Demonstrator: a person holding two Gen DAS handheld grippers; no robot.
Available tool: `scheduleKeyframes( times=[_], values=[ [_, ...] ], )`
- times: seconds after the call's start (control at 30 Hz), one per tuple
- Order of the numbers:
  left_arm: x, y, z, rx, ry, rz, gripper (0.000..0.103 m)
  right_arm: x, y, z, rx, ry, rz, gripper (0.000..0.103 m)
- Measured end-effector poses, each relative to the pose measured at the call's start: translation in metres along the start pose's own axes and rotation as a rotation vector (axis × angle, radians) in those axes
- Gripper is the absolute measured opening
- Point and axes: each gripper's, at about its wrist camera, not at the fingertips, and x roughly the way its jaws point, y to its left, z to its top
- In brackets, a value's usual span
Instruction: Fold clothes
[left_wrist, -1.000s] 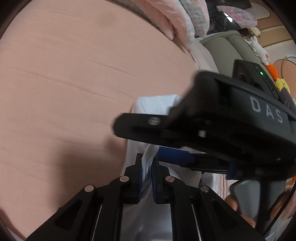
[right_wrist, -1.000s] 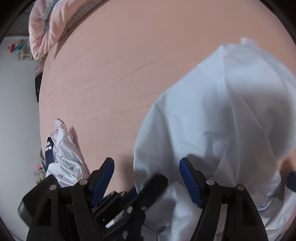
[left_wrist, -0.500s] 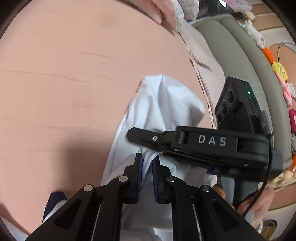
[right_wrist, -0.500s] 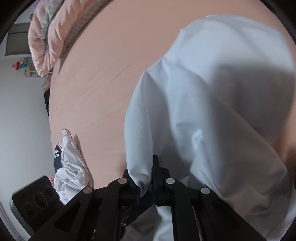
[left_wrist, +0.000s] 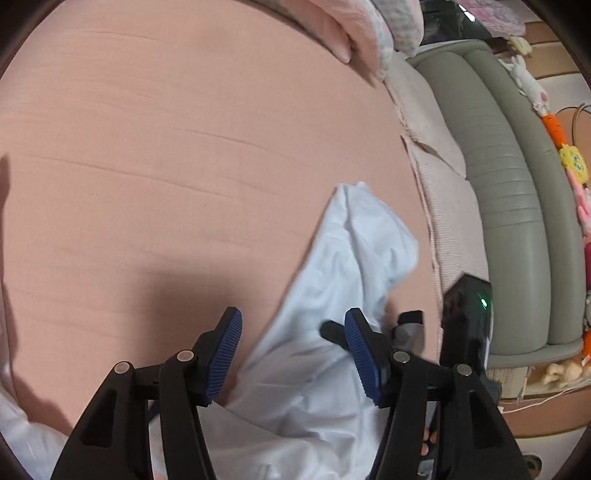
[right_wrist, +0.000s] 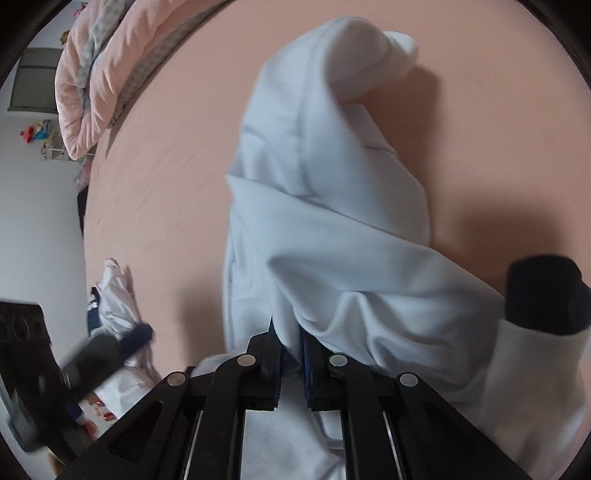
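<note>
1. Handing over: the right gripper (right_wrist: 291, 363) has its jaws pinched on a gathered fold of the pale blue garment (right_wrist: 325, 206), which rises toward 12 o'clock in the right wrist view and drapes over the pink bedsheet (right_wrist: 177, 155).
2. The left gripper (left_wrist: 293, 354) has its jaws opening; cloth lies between them in the left wrist view, but the blue pads (left_wrist: 225, 354) do not press on it. Garment here runs from 6 o'clock up to about 1 o'clock.
3. Judgement: the left has just let go so it can find a new hold. Best done by keeping the right pinch firm and level, so the cloth neither sags nor twists.
4. Left should look for a clean edge or corner, not a bunched middle; the far tip near 1 o'clock looks crumpled.
5. A dark navy cuff (right_wrist: 543, 295) sits at 3 o'clock in the right wrist view: a possible landmark for the sleeve.
6. A second heap of clothes (right_wrist: 118, 302) lies at 9 o'clock, well apart. Keep clear of it.
7. Risk: the thin fabric may slip from a shallow pinch.
</note>
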Motion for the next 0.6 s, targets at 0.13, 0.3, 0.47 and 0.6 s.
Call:
scheduleKeyframes(
  times=[0.13, 0.3, 0.47, 0.6],
  values=[
    [0.031, -0.011, 0.008, 0.034, 0.047, 0.056, 0.055, -0.001, -0.005, -0.011, -0.013, -0.022, -0.016, 0.002],
    [0.07, -0.03, 0.007, 0.106, 0.1, 0.117, 0.055, -0.001, -0.003, -0.022, -0.053, -0.054, -0.021, 0.002],
    [0.093, -0.046, 0.015, 0.144, 0.108, 0.171, 0.055, 0.001, -0.007, -0.025, -0.05, -0.073, 0.032, 0.002],
    [0.102, -0.058, 0.029, 0.136, 0.097, 0.126, 0.055, 0.004, -0.006, -0.026, -0.046, -0.085, 0.054, 0.002]
  ],
)
